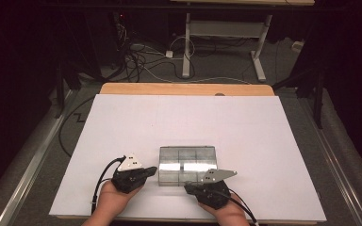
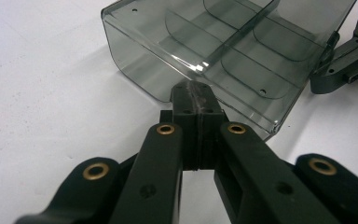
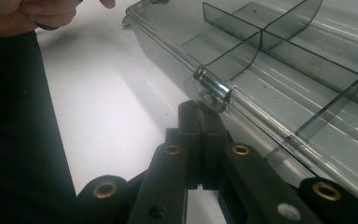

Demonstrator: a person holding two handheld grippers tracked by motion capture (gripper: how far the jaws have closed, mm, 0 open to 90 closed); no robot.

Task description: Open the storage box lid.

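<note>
Clear compartment box (image 1: 187, 165) lying flat on the white sheet (image 1: 188, 122), toward the near edge, at about 6 o'clock from the sheet's middle. Left gripper (image 1: 152, 171) at the box's 9 o'clock side, right gripper (image 1: 189, 188) at its near edge, around 5 o'clock. Held by a hand each, left hand (image 1: 114, 200) and right hand (image 1: 226, 214) entering from the bottom.

From the high view alone: the box's outline, a bright glare strip across its top, dividers faint. Contact between gripper tips and box not readable there.

From the left gripper view: jaws pressed together, nothing between them, left gripper (image 2: 196, 91) tip right at the box's (image 2: 223, 51) rounded wall; touching or just short, cannot tell. Curved partitions and a long centre divider plain through the smoky plastic. Other gripper's black linkage at 2 o'clock, beside the box's far corner.

From the right gripper view: jaws likewise closed flat on each other, right gripper (image 3: 199, 106) tip just under a small latch (image 3: 210, 87) on the box's (image 3: 279, 70) edge. Left hand (image 3: 23, 14) at 11 o'clock.

White sheet over a wooden table (image 1: 184, 89), wood strip bare at the far edge. Beyond, grey floor, tangled cables (image 1: 141, 56), white legs of another desk (image 1: 226, 33), dark surroundings.
</note>
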